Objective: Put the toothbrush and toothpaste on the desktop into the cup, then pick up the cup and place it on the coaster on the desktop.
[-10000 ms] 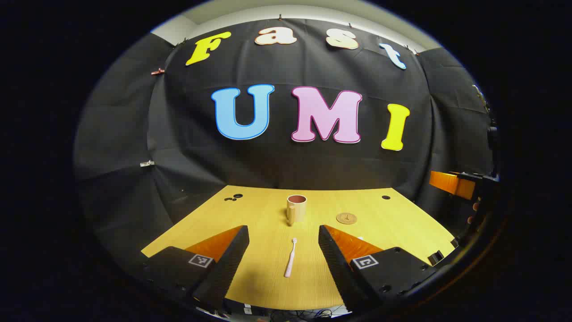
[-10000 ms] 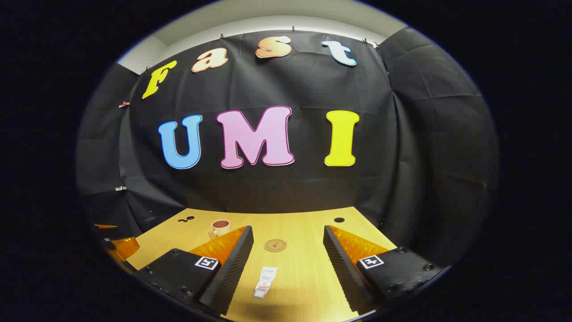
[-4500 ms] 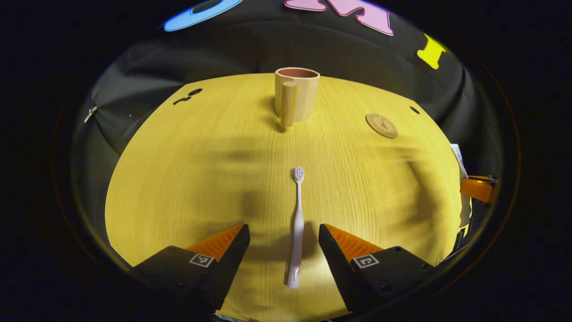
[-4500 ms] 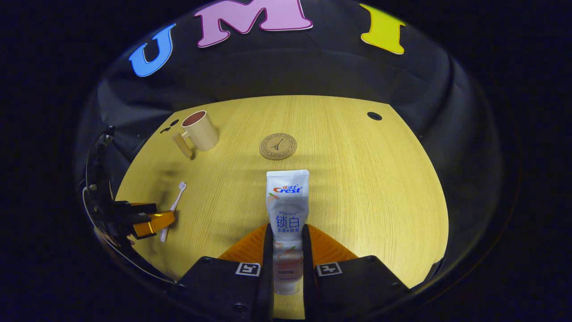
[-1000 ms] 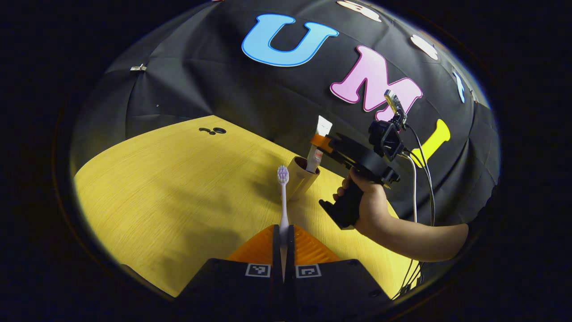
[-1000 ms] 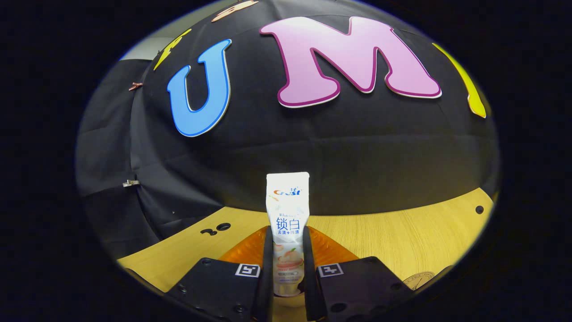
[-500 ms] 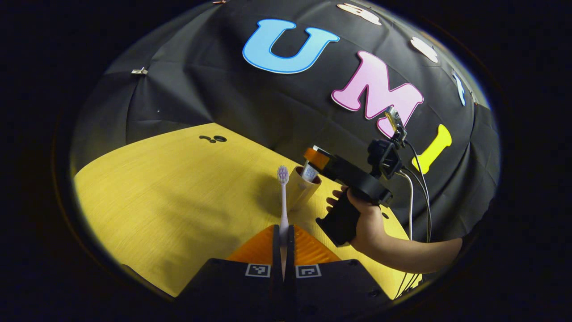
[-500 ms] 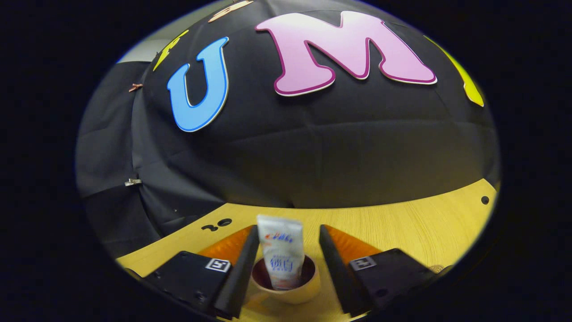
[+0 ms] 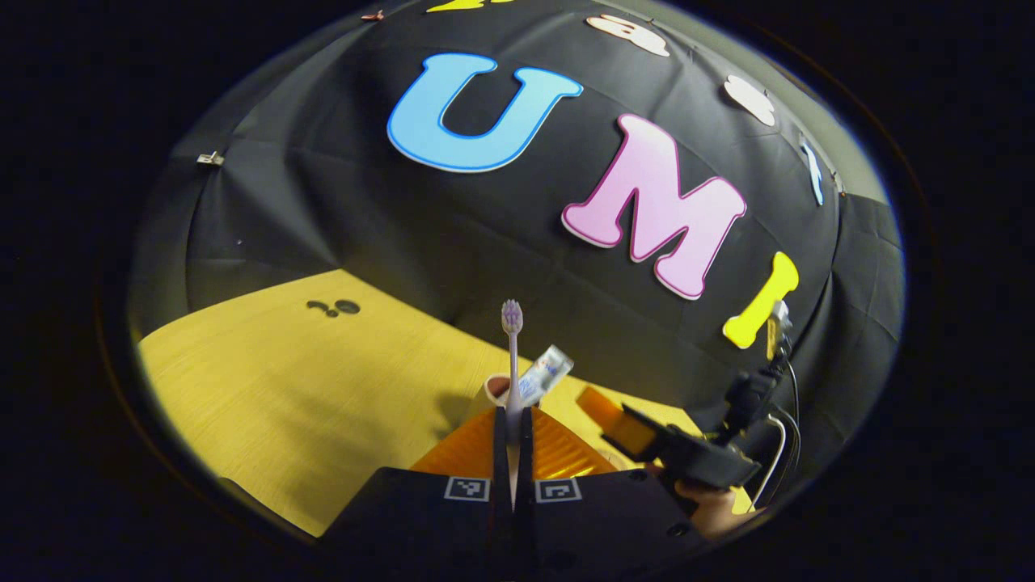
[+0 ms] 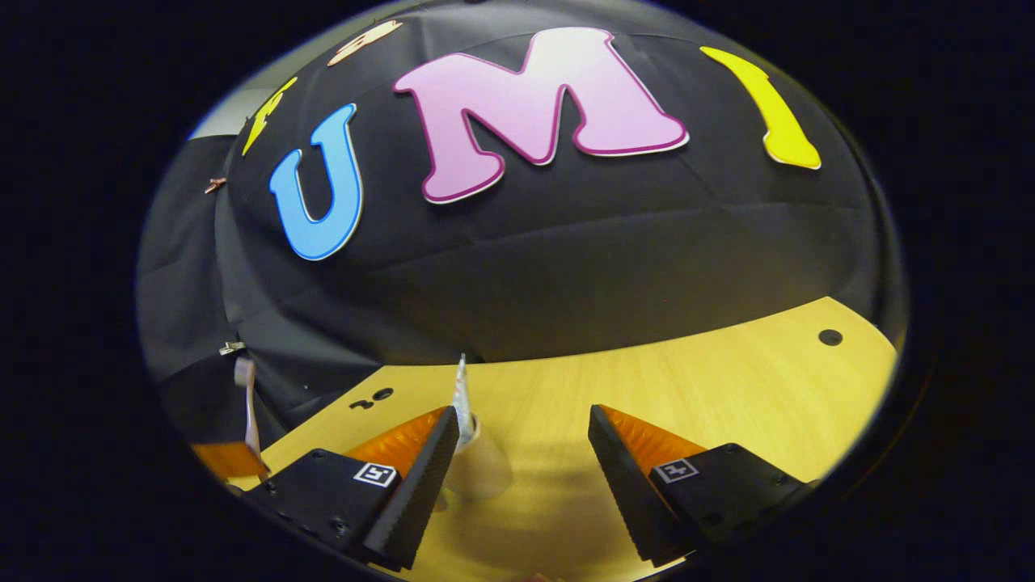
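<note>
The white toothpaste tube (image 9: pixel 547 373) leans inside the beige cup (image 9: pixel 490 391) on the yellow wooden table (image 9: pixel 267 380). The left gripper (image 9: pixel 511 420) pinches the pale pink toothbrush (image 9: pixel 512 356) upright just before the cup; the right gripper (image 10: pixel 524 440) is spread beside it.

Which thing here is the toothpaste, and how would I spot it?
Find the yellow wooden desktop and the pale cup standing on it. The toothpaste is the white tube leaning out of that cup, flat and printed, unlike the thin toothbrush held upright beside it.
</note>
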Tool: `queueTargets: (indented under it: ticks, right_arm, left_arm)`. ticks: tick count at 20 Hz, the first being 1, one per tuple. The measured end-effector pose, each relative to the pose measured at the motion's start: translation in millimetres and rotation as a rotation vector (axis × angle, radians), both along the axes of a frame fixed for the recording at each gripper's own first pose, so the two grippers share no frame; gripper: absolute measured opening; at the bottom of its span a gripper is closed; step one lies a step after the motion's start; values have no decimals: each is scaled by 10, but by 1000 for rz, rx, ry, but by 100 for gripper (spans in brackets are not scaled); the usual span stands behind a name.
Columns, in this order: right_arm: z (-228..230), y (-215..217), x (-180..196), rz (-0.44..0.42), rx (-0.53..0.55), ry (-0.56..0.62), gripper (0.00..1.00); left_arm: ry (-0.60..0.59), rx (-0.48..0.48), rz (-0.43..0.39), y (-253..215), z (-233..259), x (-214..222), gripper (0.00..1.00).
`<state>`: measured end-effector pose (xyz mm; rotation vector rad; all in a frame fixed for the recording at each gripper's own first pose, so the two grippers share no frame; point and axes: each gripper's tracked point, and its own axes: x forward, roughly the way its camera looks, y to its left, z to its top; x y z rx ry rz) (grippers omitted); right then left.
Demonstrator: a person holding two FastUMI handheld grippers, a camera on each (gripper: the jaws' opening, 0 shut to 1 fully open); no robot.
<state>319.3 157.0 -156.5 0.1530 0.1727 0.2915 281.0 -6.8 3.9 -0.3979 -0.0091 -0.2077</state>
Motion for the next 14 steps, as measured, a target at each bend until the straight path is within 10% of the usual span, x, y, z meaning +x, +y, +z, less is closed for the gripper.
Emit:
queueTargets:
  ticks: [14]
  right_arm:
    - [-366, -706, -433, -83, -42, 91, 98]
  left_arm:
    - [-255, 117, -39, -208, 803, 1051, 6]
